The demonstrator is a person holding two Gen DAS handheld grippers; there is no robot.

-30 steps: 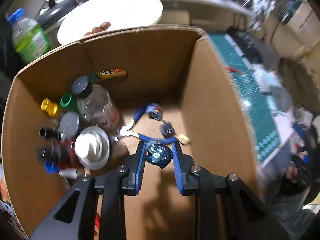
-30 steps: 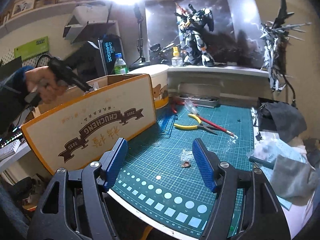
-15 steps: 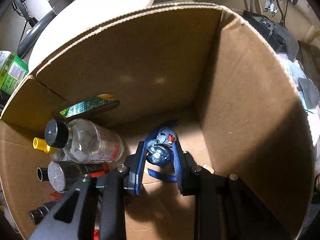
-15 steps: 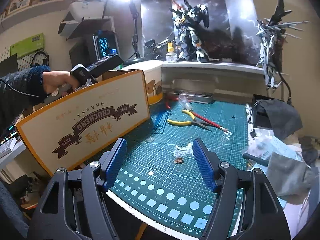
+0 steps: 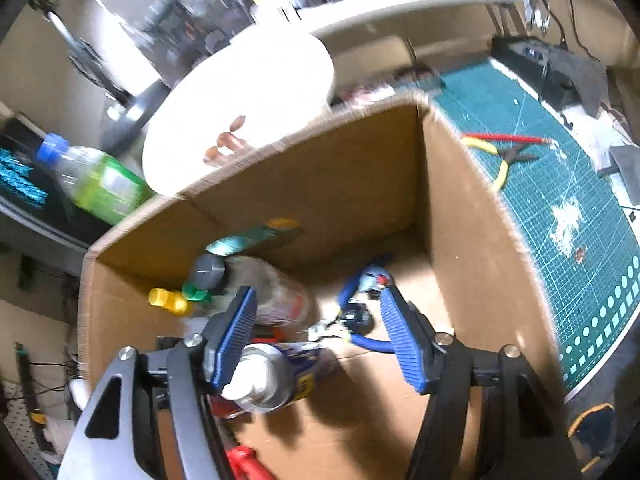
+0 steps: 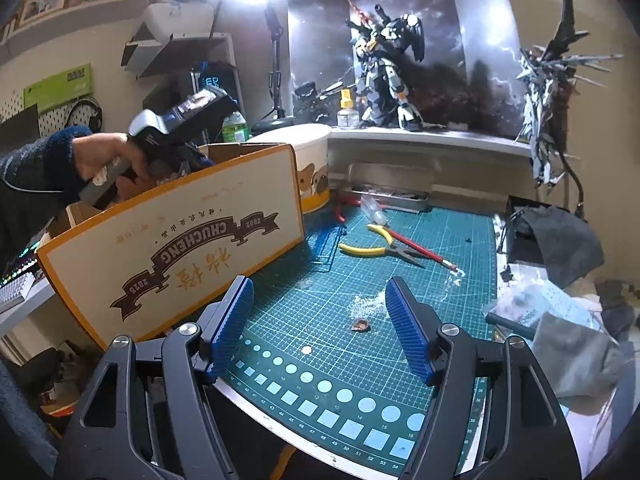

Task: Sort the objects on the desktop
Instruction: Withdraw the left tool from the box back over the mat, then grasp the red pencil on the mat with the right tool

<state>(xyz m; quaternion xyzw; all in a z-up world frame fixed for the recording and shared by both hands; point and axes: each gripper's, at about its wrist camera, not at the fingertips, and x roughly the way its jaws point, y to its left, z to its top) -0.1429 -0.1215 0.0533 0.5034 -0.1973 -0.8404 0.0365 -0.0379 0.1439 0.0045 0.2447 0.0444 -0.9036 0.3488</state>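
My left gripper point(image 5: 316, 296) hangs over the open cardboard box point(image 5: 460, 216); its jaws are opening and nothing sits between the blue pads. On the box floor below lie blue-handled pliers point(image 5: 372, 344), a small blue-and-red model part point(image 5: 374, 280) and a dark little part point(image 5: 356, 316). Bottles and a white-capped spray can point(image 5: 264, 380) crowd the left side. In the blur I cannot single out the round blue piece. My right gripper point(image 6: 320, 286) stays open and empty above the green cutting mat point(image 6: 360, 360), beside the box point(image 6: 180, 240).
Yellow pliers point(image 6: 376, 246) and a red-handled tool point(image 6: 420, 248) lie on the mat, with a small brown scrap point(image 6: 360, 325) nearer. A white round tub point(image 6: 308, 160) stands behind the box. Cloths and papers point(image 6: 560, 320) pile up at the right edge. A green bottle point(image 5: 100, 180) stands outside the box.
The left gripper was shut on a round blue piece deep in the box; now its jaws are wide apart and empty, and it has lifted and tilted. The right gripper has not moved.
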